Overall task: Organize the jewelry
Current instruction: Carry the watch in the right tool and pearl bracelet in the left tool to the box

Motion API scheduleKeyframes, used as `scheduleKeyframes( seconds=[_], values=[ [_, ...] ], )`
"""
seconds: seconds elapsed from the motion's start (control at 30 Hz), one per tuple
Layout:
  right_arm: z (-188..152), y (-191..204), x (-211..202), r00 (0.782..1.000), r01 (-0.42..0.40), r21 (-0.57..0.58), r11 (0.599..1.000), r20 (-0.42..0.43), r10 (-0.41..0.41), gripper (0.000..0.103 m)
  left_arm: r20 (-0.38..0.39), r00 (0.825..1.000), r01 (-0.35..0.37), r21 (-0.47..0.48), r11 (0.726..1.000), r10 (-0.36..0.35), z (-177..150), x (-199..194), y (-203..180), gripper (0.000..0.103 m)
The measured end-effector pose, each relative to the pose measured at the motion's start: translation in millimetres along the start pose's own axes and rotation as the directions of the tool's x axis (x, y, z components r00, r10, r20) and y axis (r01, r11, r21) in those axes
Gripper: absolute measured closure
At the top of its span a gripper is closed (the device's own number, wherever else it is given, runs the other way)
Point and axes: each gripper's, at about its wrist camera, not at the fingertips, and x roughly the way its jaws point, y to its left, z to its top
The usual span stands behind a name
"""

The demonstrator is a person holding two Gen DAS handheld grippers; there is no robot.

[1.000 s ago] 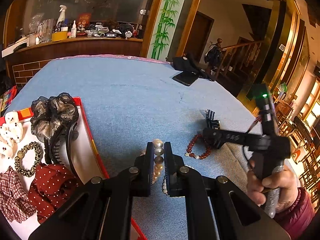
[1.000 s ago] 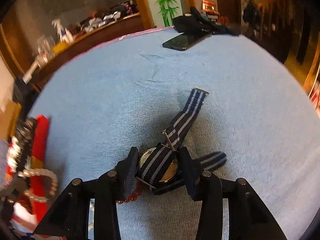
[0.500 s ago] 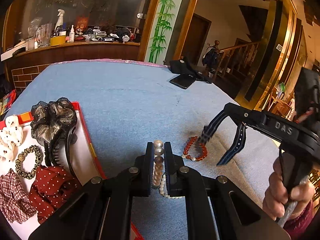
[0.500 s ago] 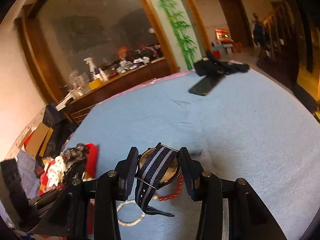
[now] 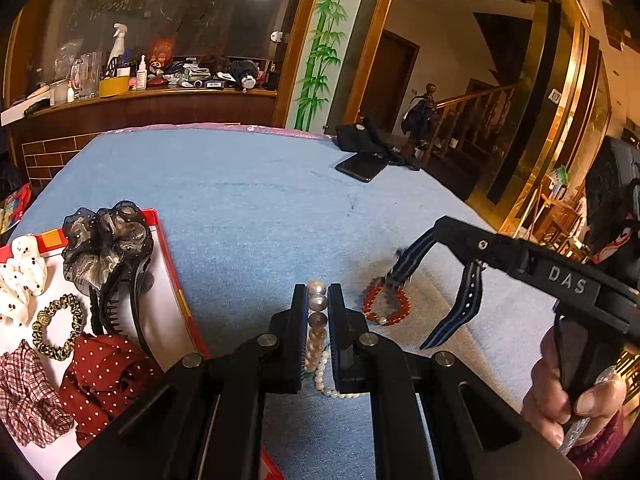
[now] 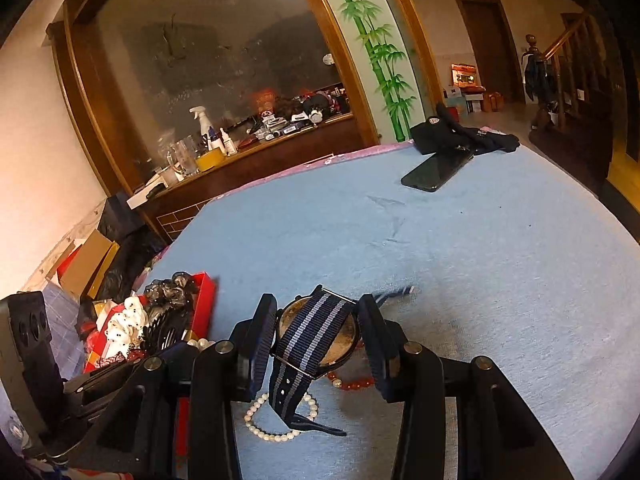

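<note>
Left gripper (image 5: 318,308) pinches one round-beaded pearl bracelet (image 5: 316,322); right gripper (image 6: 318,330) clamps one striped woven-strap watch (image 6: 318,334); one red bead bracelet (image 5: 386,306) on table.

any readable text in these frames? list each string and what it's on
"DAS": white letters on the arm of the right tool, seen from the left wrist view.
Packaging and bottles on the wooden counter: print is there, too small and blurred to read.
Round badge on the black cloth behind the phone: too small to read.
Nothing legible on the watch or the red tray.
</note>
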Motion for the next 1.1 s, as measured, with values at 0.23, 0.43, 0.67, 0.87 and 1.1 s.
scheduleKeyframes(
  seconds=[0.23,0.43,0.67,0.87,1.1],
  values=[
    [-2.4,5.7,-1.6,1.0,-0.01,-0.016,1.0,0.002,0.011,0.058,0.003,1.0,0.0,0.0,1.0,0.0,-0.2,-1.0,-0.4,0.094],
    [-4.0,9.5,-1.4,1.0,-0.011,-0.041,0.999,0.003,0.011,0.058,0.004,1.0,-0.011,0.003,1.0,0.011,-0.1,0.2,-0.2,0.094],
    [-5.8,14.2,-0.2,1.0,-0.017,-0.051,0.999,-0.004,0.017,0.058,0.015,1.0,-0.022,0.005,1.0,0.022,1.2,-2.9,0.5,0.094],
    [-10.0,19.4,-4.9,1.0,-0.026,-0.041,0.999,-0.009,0.026,0.058,0.038,0.999,-0.028,0.009,1.0,0.028,3.4,-10.0,0.7,0.094],
    [-16.2,28.6,-16.0,1.0,-0.023,-0.022,0.999,0.003,0.024,0.058,0.066,0.997,-0.045,-0.003,0.999,0.045,3.1,-25.2,4.6,0.094]
  ],
)
